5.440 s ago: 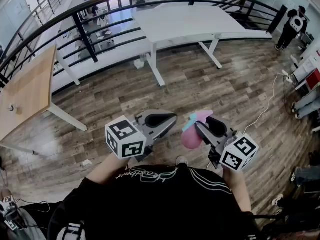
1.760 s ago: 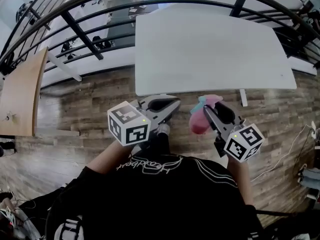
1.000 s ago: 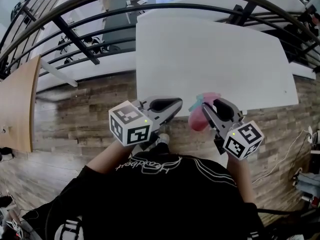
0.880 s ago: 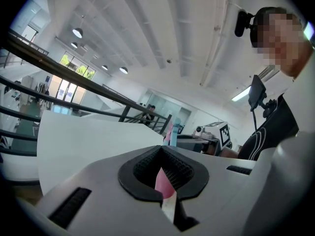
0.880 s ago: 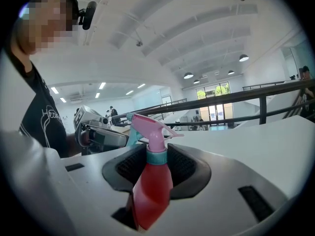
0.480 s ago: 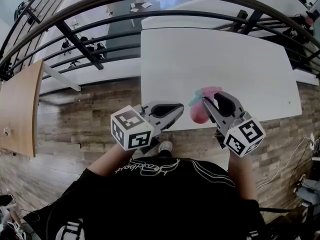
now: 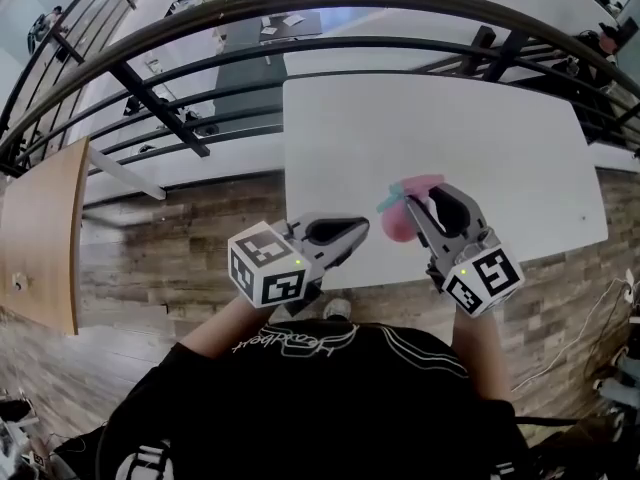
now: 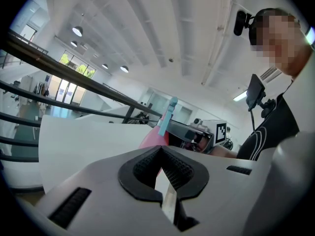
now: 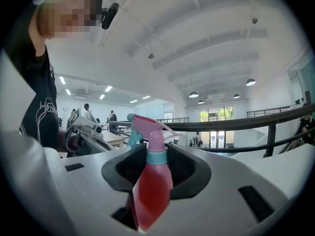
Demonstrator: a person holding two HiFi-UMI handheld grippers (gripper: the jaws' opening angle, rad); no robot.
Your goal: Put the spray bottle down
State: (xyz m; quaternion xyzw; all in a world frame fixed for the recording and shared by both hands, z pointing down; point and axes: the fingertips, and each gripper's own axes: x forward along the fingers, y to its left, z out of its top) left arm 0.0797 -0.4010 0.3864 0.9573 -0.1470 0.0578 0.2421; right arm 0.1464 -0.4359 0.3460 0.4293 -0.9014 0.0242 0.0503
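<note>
Holding the spray bottle [image 7: 401,224] in my right tool [image 7: 412,206], over the surface [image 7: 450,118] at its 6 o'clock edge; left tool [image 7: 362,230] closed, empty. Releasing from this height may topple it off that edge.

head: overhead, steeply down onto white table [image 7: 440,138] | gripper views: low, close, near level along own jaws | shared, all three: spray bottle [image 7: 400,224]
</note>
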